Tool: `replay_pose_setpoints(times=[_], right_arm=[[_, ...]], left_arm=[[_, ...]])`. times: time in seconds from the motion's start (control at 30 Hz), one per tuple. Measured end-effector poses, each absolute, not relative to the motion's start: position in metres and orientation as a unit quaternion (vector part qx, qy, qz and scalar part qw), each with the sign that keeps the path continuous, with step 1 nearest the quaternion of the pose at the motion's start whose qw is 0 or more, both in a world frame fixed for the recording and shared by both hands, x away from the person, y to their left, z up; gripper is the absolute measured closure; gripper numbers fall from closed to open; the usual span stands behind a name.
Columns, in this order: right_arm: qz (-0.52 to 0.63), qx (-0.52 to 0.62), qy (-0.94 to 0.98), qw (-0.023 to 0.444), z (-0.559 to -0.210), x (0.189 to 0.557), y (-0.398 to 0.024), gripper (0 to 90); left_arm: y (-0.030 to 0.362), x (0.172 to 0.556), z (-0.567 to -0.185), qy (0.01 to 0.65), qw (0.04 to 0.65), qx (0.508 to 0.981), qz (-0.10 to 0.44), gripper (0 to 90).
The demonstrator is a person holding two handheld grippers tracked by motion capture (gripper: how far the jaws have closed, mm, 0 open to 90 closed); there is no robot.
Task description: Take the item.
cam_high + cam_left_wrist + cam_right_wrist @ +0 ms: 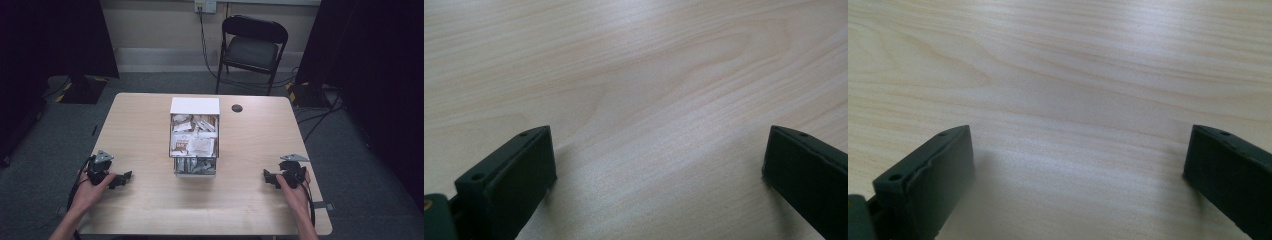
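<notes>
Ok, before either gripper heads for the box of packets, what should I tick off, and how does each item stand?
1. Left gripper open, nothing between its jaws: ok.
2. Right gripper open, nothing between its jaws: ok.
3. Box open on top, packets exposed: ok.
4. Bare table between each gripper and the box: ok.
5. Which packets are loose enough to lift: cannot tell.
</notes>
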State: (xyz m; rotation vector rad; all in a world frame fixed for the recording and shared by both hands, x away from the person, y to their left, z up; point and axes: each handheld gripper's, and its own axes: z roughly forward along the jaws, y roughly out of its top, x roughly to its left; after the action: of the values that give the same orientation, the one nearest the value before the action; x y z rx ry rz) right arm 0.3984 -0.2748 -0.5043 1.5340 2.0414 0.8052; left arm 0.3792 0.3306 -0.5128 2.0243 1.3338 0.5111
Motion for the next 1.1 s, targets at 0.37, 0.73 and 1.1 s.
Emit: replay_pose_setpoints(times=[0.37, 0.73, 1.1], right_arm=[[0.294, 0.554, 0.744, 0.231, -0.504, 0.398, -0.275, 0.0], [0.292, 0.544, 0.747, 0.247, -0.498, 0.396, -0.274, 15.3], [0.324, 0.543, 0.736, 0.242, -0.487, 0.392, -0.277, 21.3]], left_arm=[[0.331, 0.379, -0.513, 0.509, 0.326, 0.773, 0.195, 0.2], [0.331, 0.379, -0.513, 0.509, 0.326, 0.773, 0.195, 0.2], [0.331, 0.379, -0.513, 0.509, 0.326, 0.772, 0.195, 0.2]])
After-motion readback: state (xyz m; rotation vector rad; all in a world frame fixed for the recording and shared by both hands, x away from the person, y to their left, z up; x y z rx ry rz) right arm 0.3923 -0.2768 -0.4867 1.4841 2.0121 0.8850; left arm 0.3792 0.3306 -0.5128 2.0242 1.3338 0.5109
